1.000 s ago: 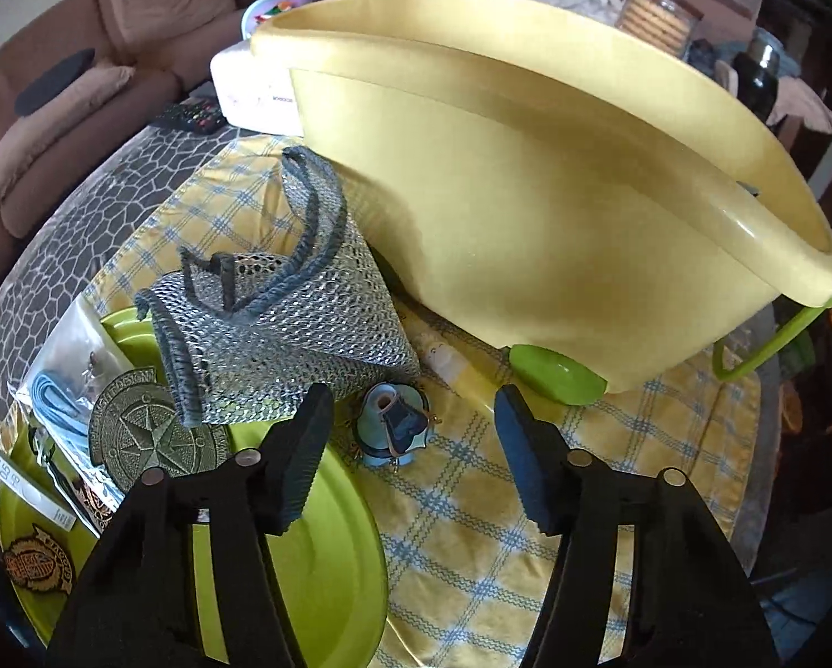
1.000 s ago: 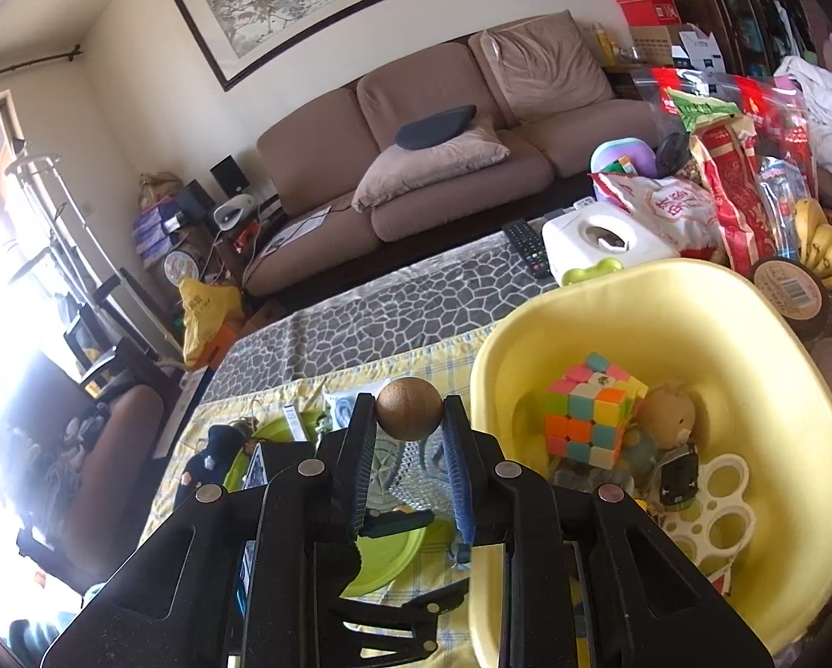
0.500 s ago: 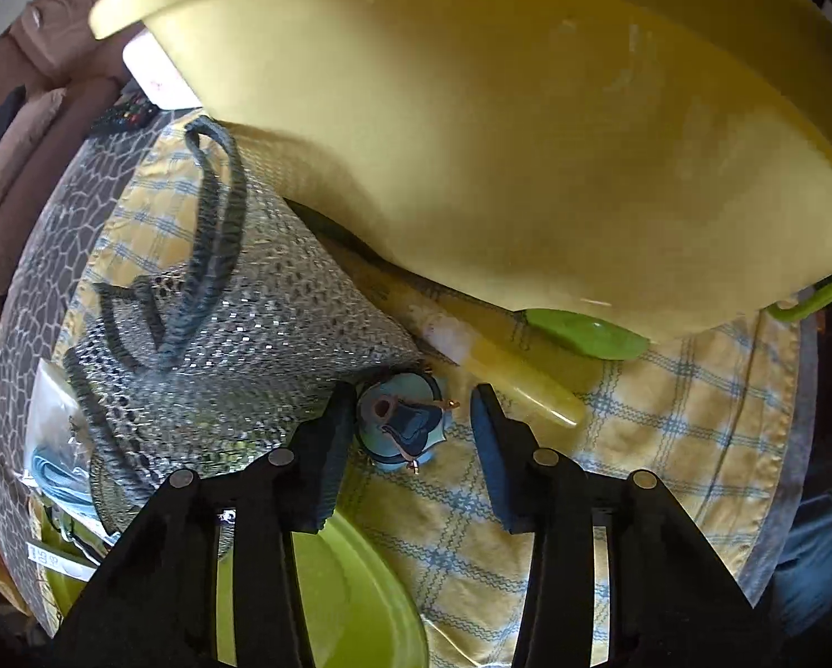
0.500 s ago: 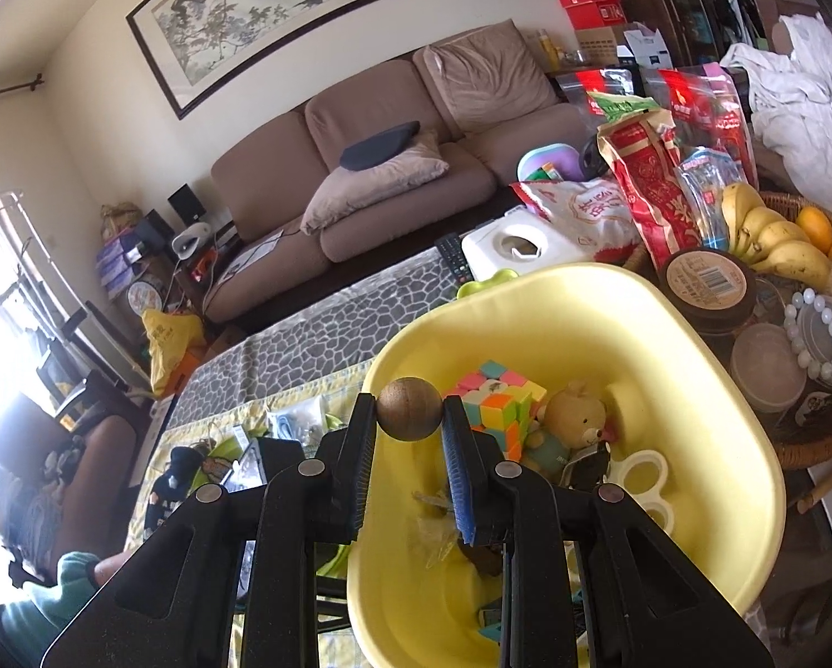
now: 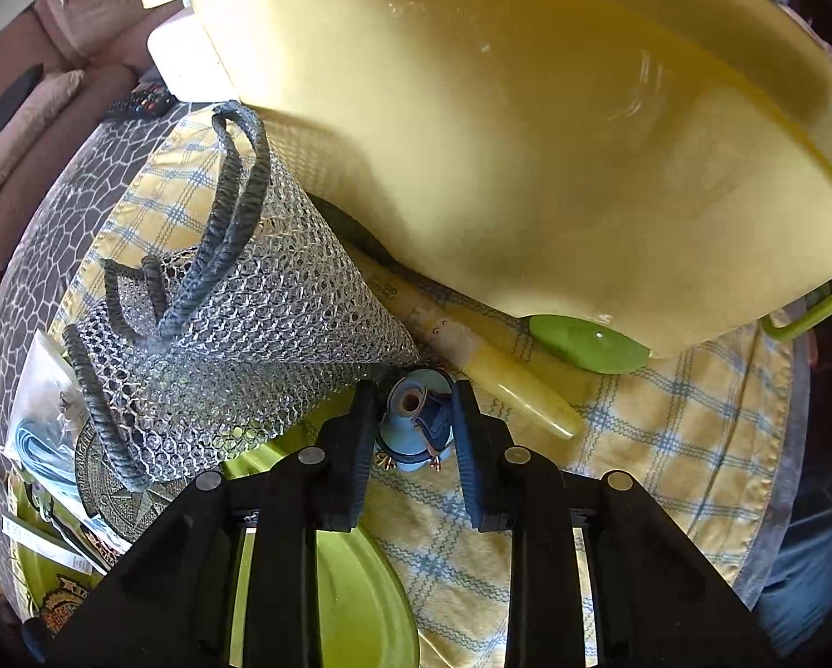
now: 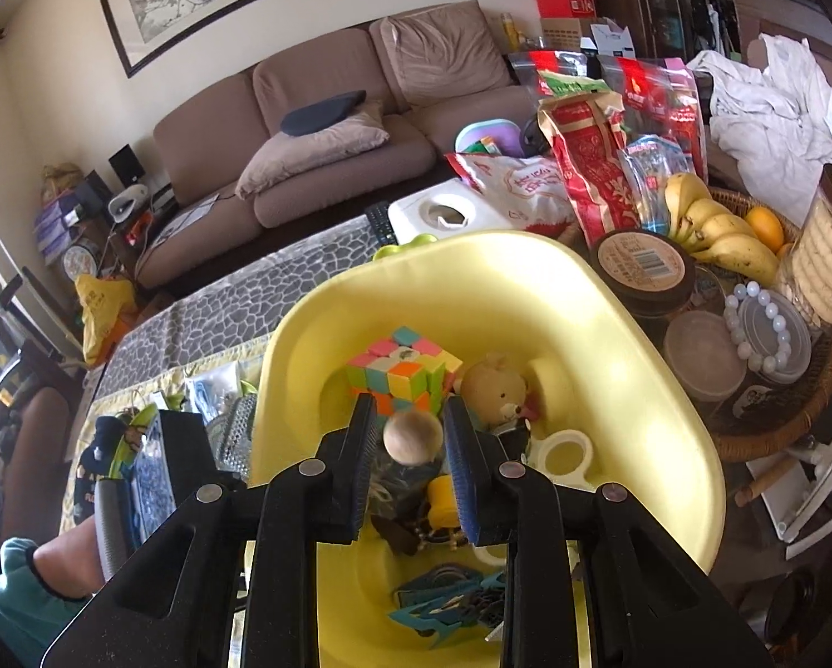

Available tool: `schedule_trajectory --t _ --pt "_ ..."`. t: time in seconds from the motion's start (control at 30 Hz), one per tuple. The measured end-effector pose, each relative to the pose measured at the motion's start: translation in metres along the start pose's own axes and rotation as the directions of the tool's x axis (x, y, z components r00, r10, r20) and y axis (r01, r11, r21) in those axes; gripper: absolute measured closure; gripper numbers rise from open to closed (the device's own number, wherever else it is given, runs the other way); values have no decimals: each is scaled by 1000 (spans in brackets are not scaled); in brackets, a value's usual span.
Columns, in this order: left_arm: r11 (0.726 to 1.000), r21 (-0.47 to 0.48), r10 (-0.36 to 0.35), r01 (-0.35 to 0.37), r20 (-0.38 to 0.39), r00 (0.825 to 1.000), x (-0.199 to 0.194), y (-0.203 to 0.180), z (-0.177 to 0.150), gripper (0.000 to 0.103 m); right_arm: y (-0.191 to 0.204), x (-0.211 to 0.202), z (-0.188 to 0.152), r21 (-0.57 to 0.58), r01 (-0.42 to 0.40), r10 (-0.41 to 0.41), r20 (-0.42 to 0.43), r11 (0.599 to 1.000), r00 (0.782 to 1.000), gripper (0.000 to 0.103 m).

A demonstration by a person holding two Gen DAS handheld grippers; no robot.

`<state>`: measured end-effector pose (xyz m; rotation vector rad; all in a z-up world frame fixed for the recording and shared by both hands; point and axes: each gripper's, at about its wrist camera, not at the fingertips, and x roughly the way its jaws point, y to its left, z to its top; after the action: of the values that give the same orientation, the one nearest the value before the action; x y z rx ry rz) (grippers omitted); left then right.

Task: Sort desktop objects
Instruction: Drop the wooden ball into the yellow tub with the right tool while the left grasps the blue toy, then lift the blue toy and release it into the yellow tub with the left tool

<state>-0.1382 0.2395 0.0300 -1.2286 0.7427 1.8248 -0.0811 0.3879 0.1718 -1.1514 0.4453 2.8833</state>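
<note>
My left gripper (image 5: 410, 417) is shut on a small blue figurine (image 5: 414, 426) on the yellow checked cloth, just in front of the yellow tub's outer wall (image 5: 527, 139). My right gripper (image 6: 410, 437) hovers over the inside of the yellow tub (image 6: 666, 389). Its jaws stand a little wider than the wooden ball (image 6: 413, 437) between them, so the ball looks loose or just released. In the tub lie a colour cube (image 6: 402, 373), a teddy bear (image 6: 496, 389), white scissor handles (image 6: 563, 453) and blue bits.
A silver mesh bag (image 5: 237, 323) with dark handles lies left of the left gripper, partly on a green plate (image 5: 354, 601). A pale yellow tube (image 5: 499, 373) and a green foot lie by the tub. Snack bags, bananas (image 6: 716, 228) and jars crowd the tub's right.
My left gripper has come down around the blue figurine and closed on it. My right gripper has carried the wooden ball over the tub, lowered it and opened slightly.
</note>
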Motion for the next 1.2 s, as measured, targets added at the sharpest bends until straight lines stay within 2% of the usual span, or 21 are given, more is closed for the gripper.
schedule_trajectory --t 0.1,0.27,0.37,0.53,0.63,0.67,0.7,0.77,0.87,0.97,1.2 --pt "1000 5 14 -14 10 1000 -4 0 -2 79 -2 -1 1 8 11 -11 7 1000 1000 64" --pt "999 -42 -24 28 100 995 -39 6 -3 80 -1 -7 4 15 11 -11 36 1000 999 63" --pt "997 -50 -55 64 167 984 -70 5 1 80 -3 -10 5 27 4 -5 49 1000 999 62" --pt "991 -41 -110 126 267 957 -121 1 14 80 -5 -15 6 44 -6 3 66 999 998 61" --pt "987 -32 -139 157 320 937 -148 -3 24 87 -5 -17 7 49 -11 7 75 999 997 61" --pt "985 -24 -152 169 330 932 -155 -6 27 99 -5 -18 7 51 -13 9 77 999 997 61" --pt "986 -18 -151 167 341 928 -161 -9 32 102 -5 -18 7 52 -15 11 79 999 997 61" --pt "985 -3 -162 174 356 920 -170 -16 42 102 -6 -18 7 52 -16 12 80 999 997 61" --pt "992 31 -127 123 329 936 -163 -29 55 102 -5 -18 7 50 -18 14 77 999 997 61" --pt "991 31 -136 133 307 942 -153 -33 52 102 -4 -18 6 49 -28 24 76 998 997 61" --pt "987 -86 -114 135 221 969 -118 -23 -2 97 6 -15 5 24 -44 43 58 999 997 58"
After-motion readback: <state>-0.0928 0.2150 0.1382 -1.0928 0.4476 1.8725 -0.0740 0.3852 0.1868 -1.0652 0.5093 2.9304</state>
